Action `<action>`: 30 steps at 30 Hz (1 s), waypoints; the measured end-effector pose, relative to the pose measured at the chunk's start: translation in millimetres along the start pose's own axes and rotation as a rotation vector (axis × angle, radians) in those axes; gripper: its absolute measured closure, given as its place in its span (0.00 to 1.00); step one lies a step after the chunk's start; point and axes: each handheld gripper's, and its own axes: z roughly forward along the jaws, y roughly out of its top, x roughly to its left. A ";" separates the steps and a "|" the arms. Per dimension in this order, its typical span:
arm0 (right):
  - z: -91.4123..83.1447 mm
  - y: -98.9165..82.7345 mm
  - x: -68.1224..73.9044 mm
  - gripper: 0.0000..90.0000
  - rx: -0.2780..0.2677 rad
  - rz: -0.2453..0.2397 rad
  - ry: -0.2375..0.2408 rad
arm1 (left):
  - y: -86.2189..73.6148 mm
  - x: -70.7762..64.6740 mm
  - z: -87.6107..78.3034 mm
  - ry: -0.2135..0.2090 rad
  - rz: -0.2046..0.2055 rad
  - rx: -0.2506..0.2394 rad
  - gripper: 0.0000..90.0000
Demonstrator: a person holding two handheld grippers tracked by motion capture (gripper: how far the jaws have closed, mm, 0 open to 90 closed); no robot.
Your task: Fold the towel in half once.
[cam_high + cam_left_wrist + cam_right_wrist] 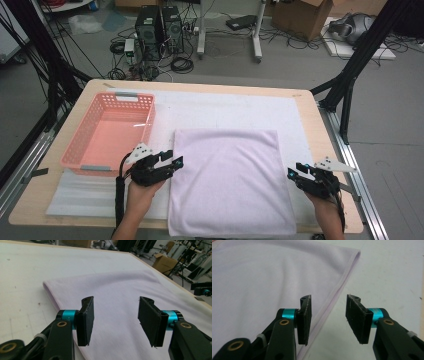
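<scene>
Even, soft overhead light across all views, no hard shadows. High view is low-res and slightly soft; the white mat on the bench (pixel 310 125) runs bright but not blown, the floor at the top of the frame dimmer. Faint glare on the pink basket (pixel 107 131) in the left half. Both gripper views are sharp on the pads at the bottom, the towel (pixel 120 290) is lit flat, and the background clutter at upper right in the left gripper view is out of focus.
</scene>
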 end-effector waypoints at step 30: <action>122.1 63.5 -41.5 0.96 0.186 0.004 -0.024 | 26.2 48.3 88.7 0.167 -0.006 0.090 0.46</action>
